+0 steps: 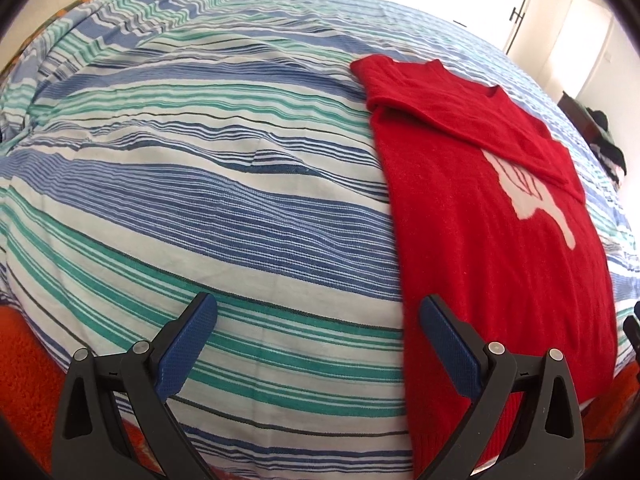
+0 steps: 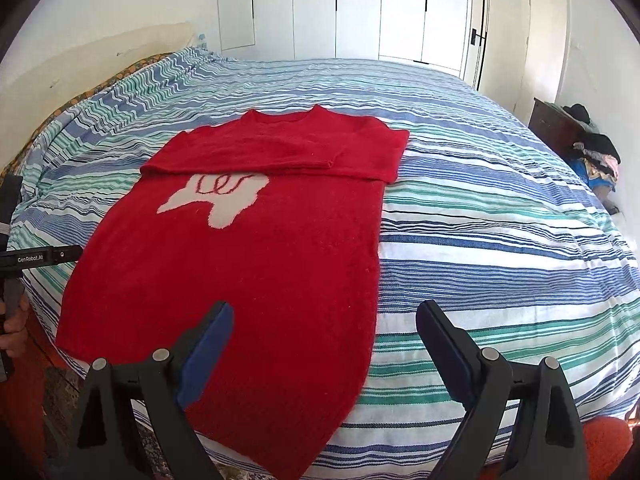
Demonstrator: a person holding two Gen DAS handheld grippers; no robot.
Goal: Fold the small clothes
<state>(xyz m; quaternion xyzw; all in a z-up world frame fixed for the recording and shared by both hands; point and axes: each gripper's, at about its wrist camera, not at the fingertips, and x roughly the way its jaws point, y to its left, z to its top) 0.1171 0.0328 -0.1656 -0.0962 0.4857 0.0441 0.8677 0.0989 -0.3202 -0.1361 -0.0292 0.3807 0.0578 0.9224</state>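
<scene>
- Where the near edge of the bed is viewed from the right wrist camera, the right gripper is found with its fingers spread wide and nothing between them; it is poised above the lower hem of the red sweater, with one finger over the cloth and the other over bare bedding.
- In the left wrist view, the left gripper is likewise seen with its fingers wide apart and empty, held above the striped bedspread just beside the sweater's long side edge.
- At the left margin of the right wrist view, part of the left gripper's body and the hand holding it are noted.
- The sweater is laid flat, front up, lengthwise on the bedspread, hem hanging at the near edge of the bed and neckline towards the far side.
- Both sleeves are seen folded inward across the chest, above the white hand motif; this step is judged complete.
- The body is not yet folded: the hem remains at full length. The lengthwise fold, hem towards the neckline, is judged outstanding, and a grasp at the hem corners is judged the likely next requirement.
- Beyond the bed, white wardrobe doors and a heap of clothes on a dark stand are recorded; whether these await folding cannot be told.
</scene>
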